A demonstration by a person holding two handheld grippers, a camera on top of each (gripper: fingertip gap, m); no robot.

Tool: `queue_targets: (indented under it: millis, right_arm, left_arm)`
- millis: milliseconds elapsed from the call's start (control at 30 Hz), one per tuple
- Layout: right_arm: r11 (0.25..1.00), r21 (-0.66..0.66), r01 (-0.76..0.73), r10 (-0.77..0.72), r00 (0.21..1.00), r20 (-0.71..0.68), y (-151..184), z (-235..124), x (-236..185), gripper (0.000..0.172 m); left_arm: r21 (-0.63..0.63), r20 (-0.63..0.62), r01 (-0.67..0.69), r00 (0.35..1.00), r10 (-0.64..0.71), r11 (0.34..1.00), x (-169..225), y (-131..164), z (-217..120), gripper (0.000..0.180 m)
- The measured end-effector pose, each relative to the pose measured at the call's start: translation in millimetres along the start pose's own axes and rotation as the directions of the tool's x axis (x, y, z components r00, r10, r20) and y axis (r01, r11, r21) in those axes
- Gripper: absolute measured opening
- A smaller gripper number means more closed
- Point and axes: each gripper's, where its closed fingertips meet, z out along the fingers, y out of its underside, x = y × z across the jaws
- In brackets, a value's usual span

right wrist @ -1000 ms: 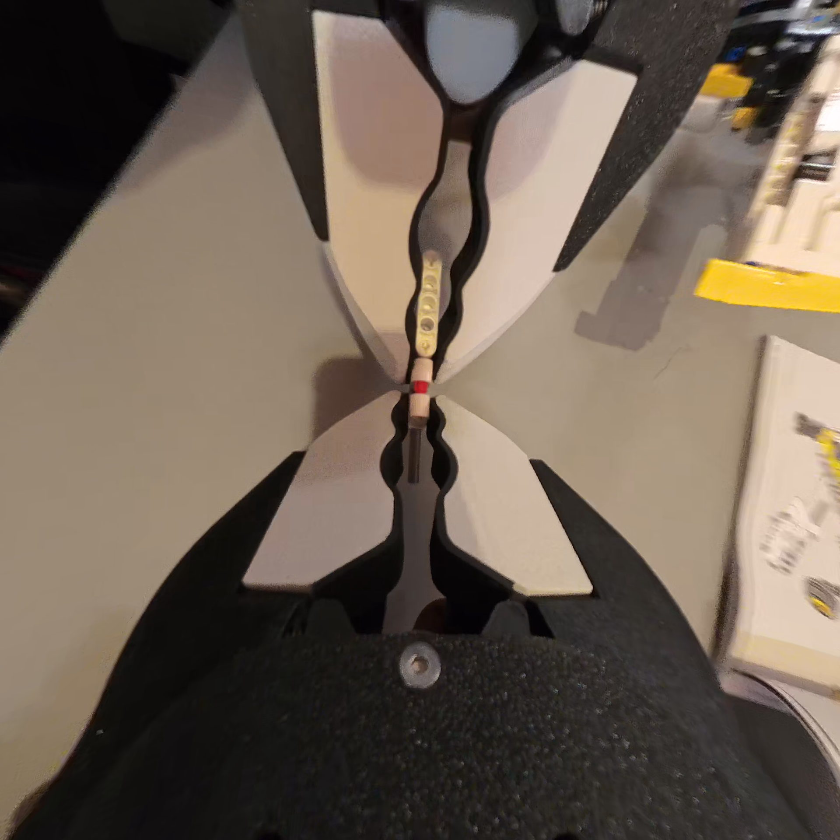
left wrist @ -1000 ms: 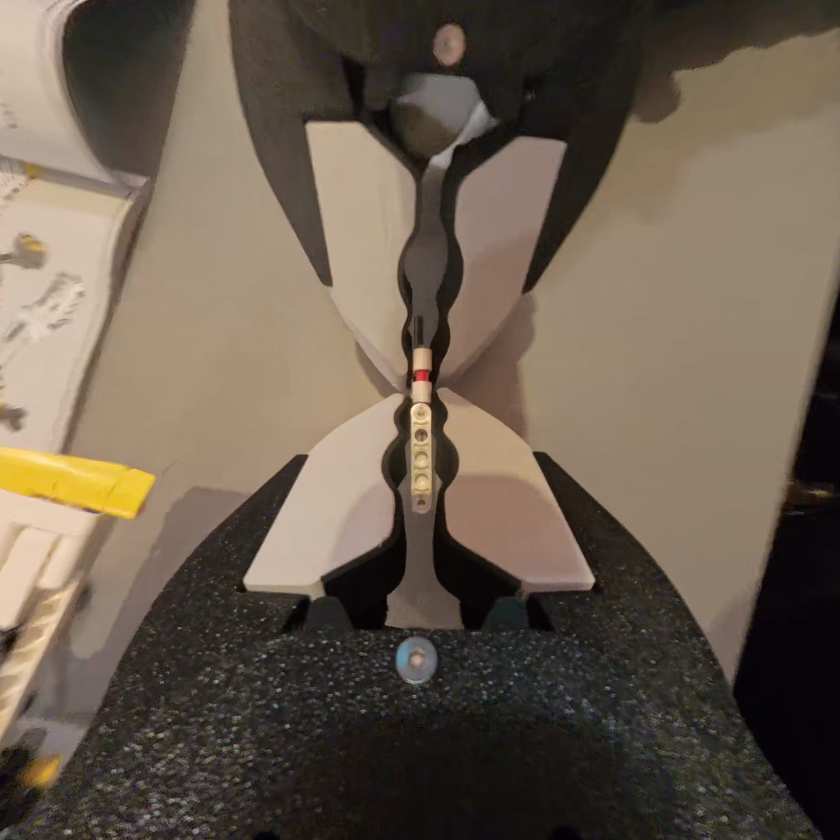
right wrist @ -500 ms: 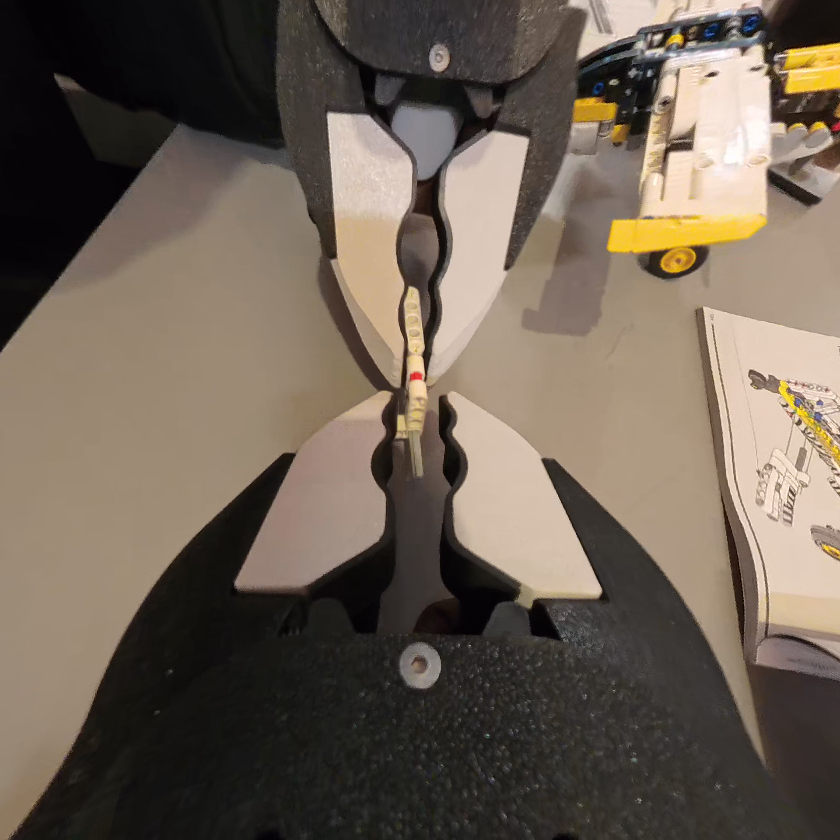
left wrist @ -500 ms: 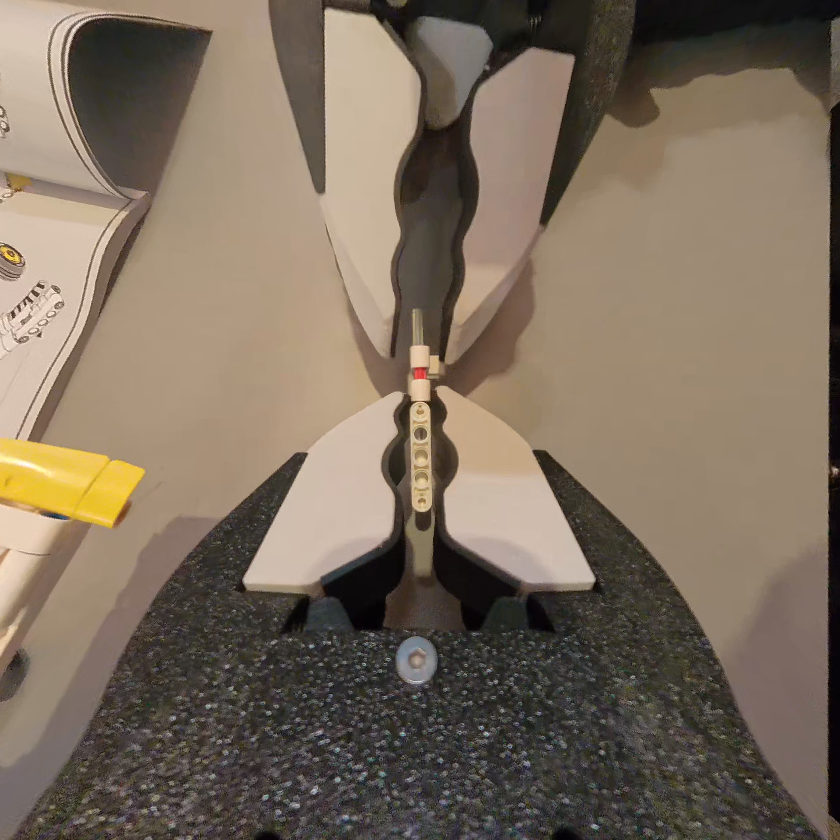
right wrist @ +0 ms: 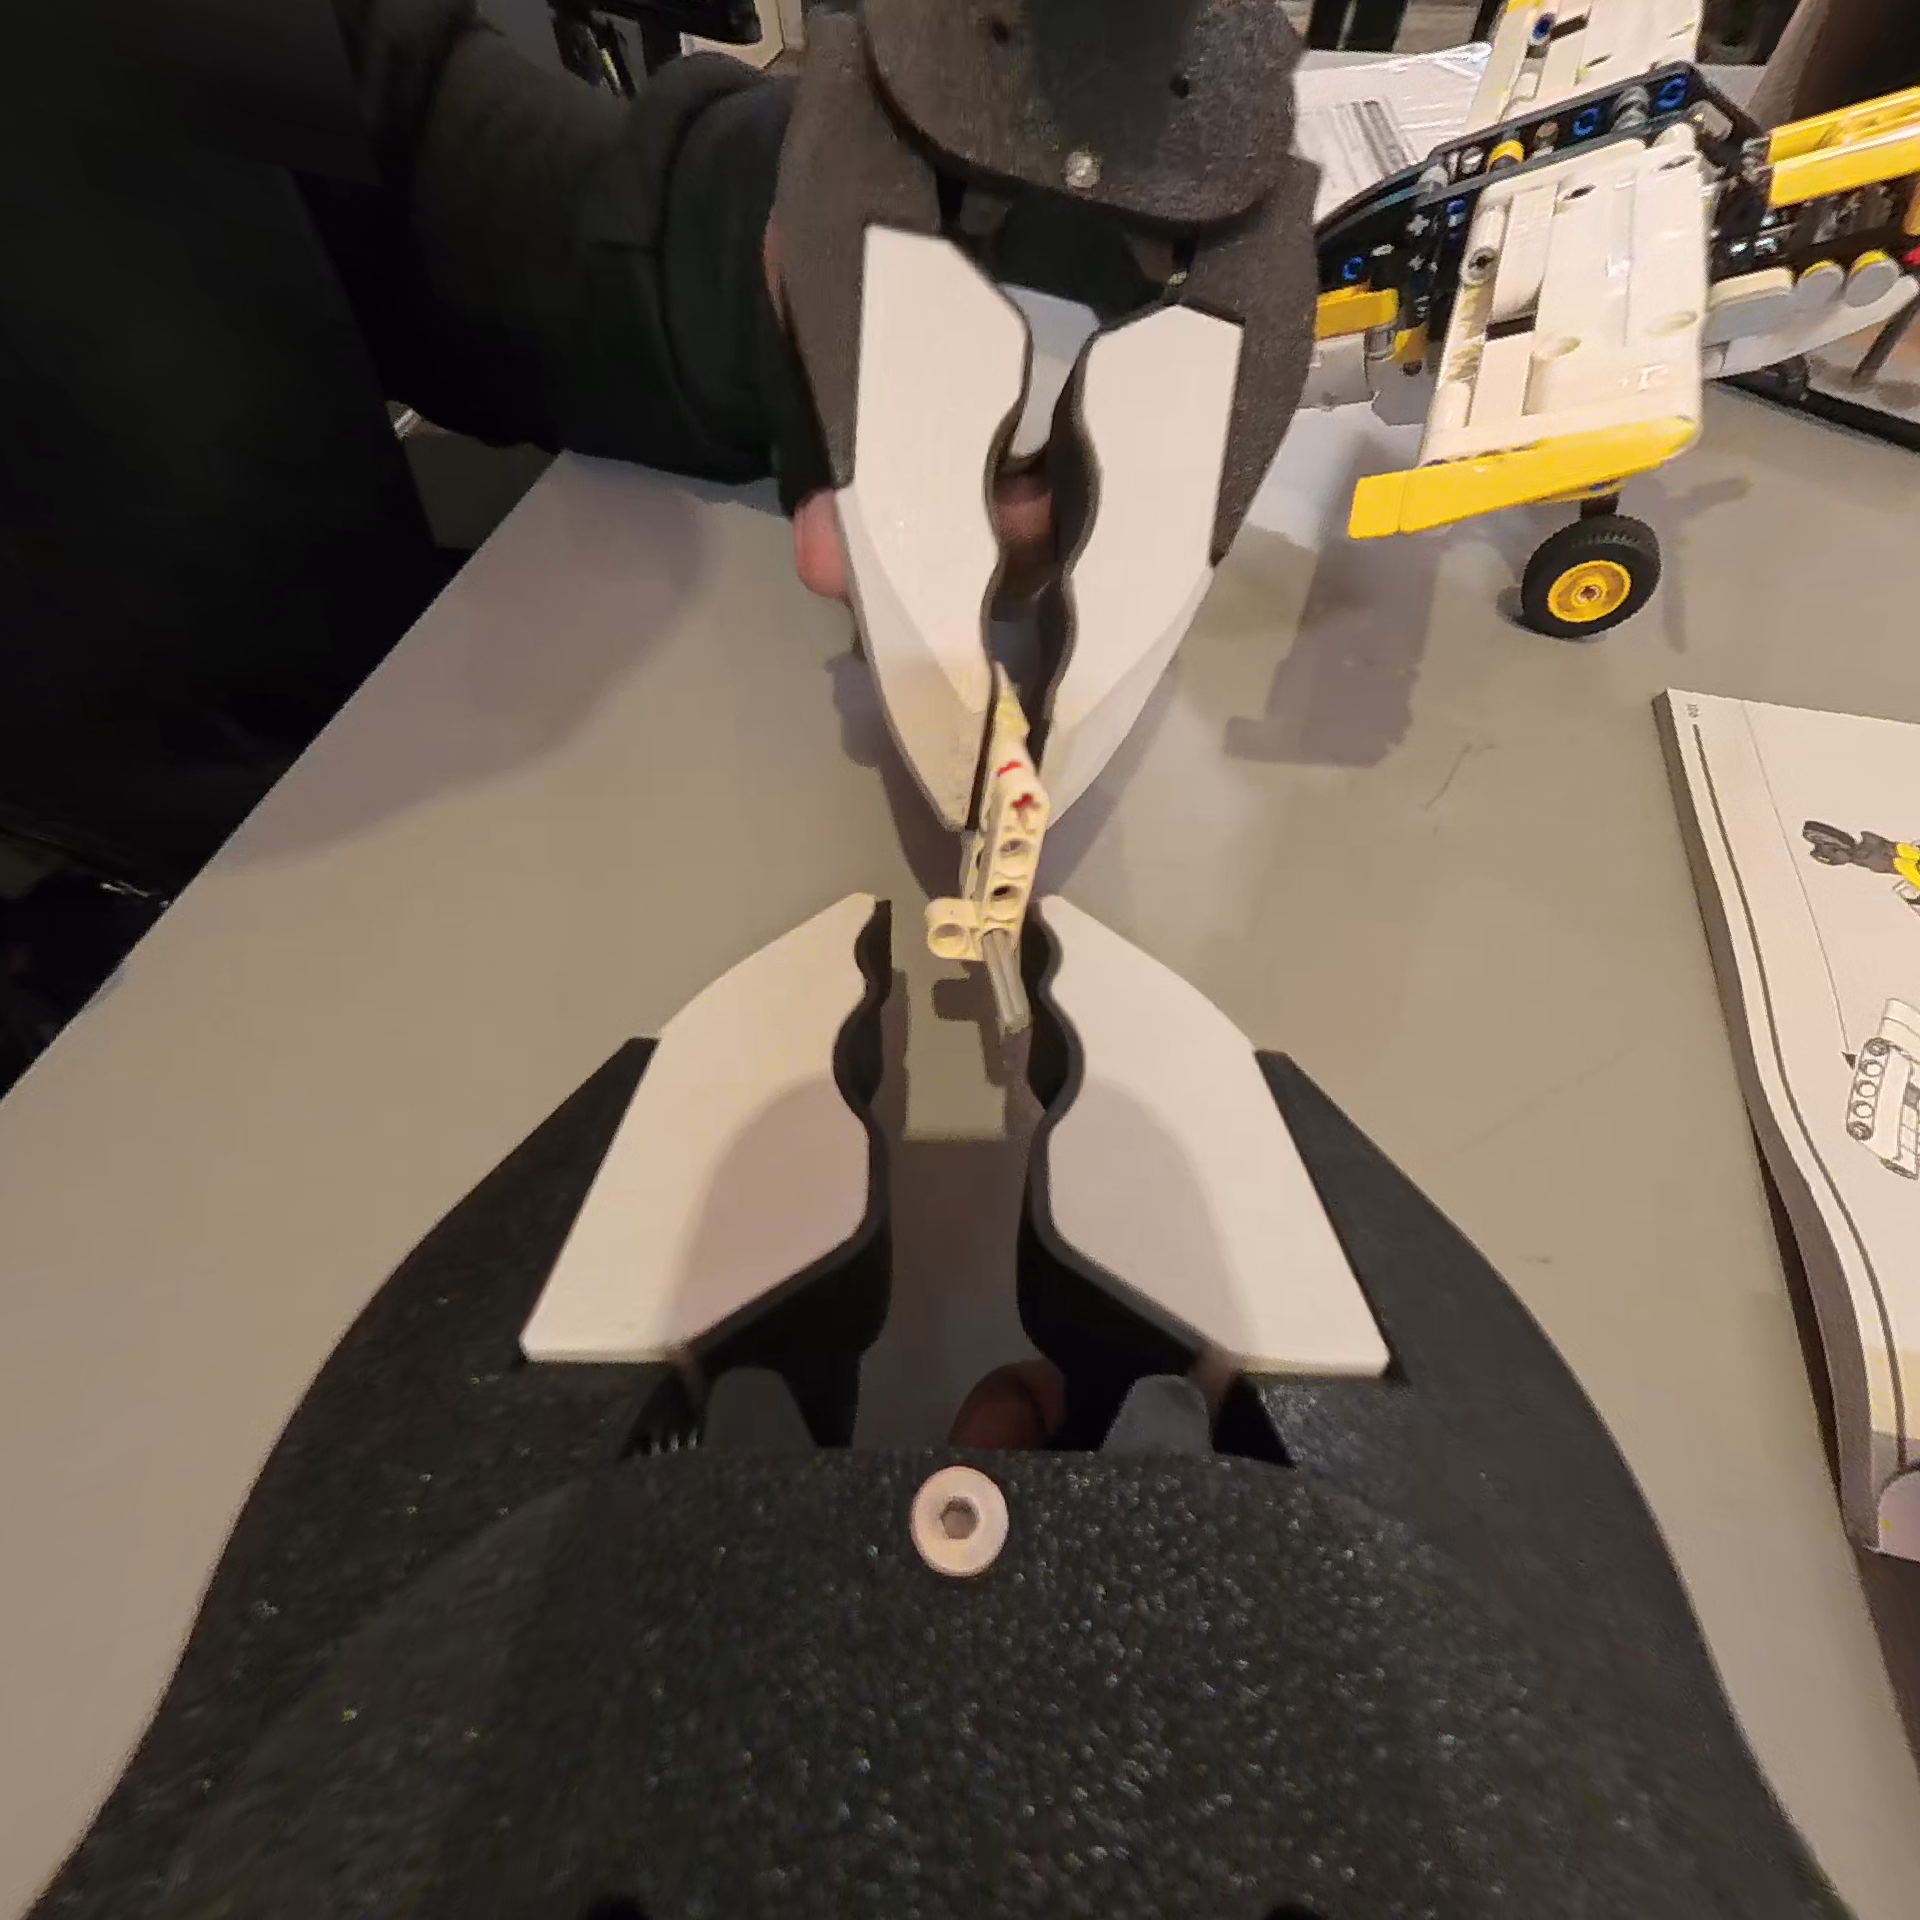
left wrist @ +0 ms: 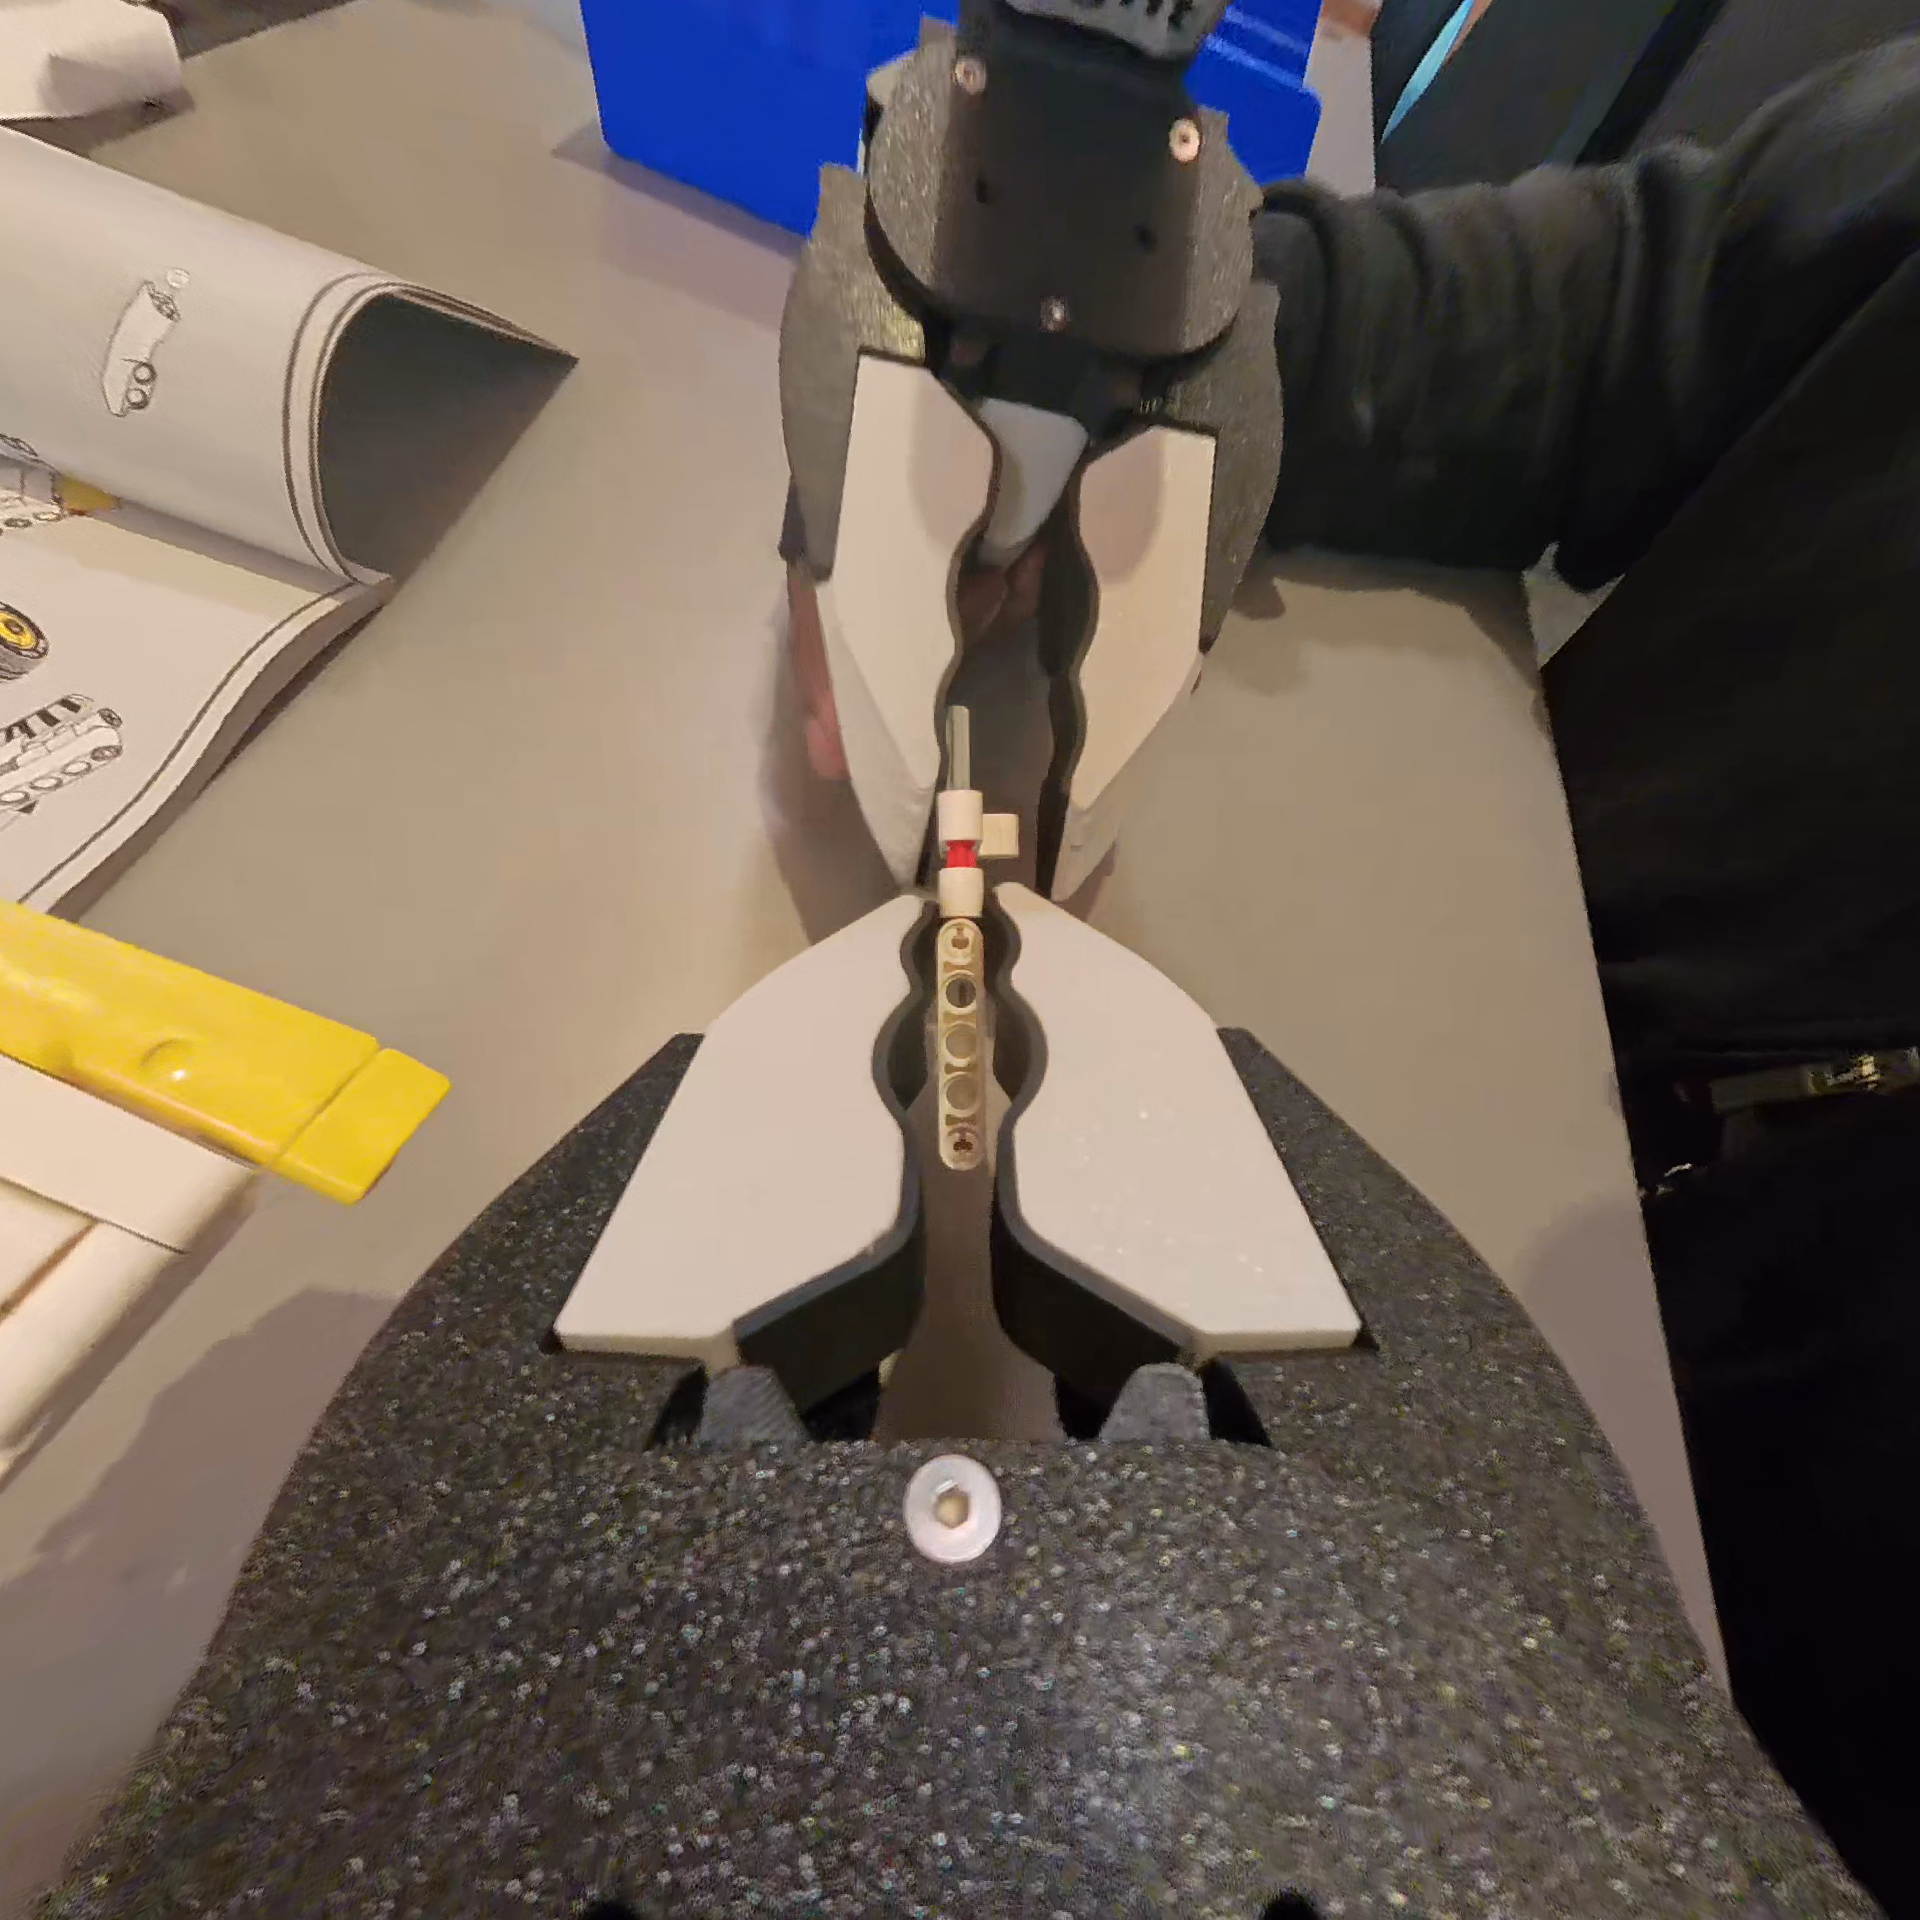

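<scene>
While the left claw [left wrist: 961, 914] clamps the cream perforated plastic beam assembly with red bush and grey axle [left wrist: 960, 1023], the right claw [right wrist: 961, 935] stands open, pads clear of it. Assembly hangs above the grey table [left wrist: 582, 748], near the yellow-and-white brick vehicle [right wrist: 1538, 312] and open instruction booklet [right wrist: 1829, 935].

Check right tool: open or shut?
Open. The right tool has a clear gap between its fingers; the beige beam assembly sits between them untouched, clamped only by the left tool.
</scene>
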Motion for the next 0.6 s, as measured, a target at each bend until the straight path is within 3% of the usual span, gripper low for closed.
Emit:
queue_targets:
  millis: [233, 467, 600]
  right_arm:
    - [0.999, 0.033, -0.019, 0.019, 1.0, -0.008, -4, -1, 5, 0.017]
    - [0.999, 0.04, -0.017, 0.018, 1.0, -0.015, -6, 1, 4, 0.017]
    - [0.999, 0.036, -0.017, 0.017, 1.0, -0.017, -6, 2, 4, 0.017]
  left_arm:
    - [0.07, -0.013, 0.047, 0.999, -0.046, 0.996, -2, -5, 0, 0.008]
    - [-0.05, 0.031, 0.001, 1.0, 0.0, 0.999, -4, 15, 7, 0.023]
    - [-0.048, 0.036, -0.05, 0.998, 0.052, 0.998, -2, 15, 13, 0.008]
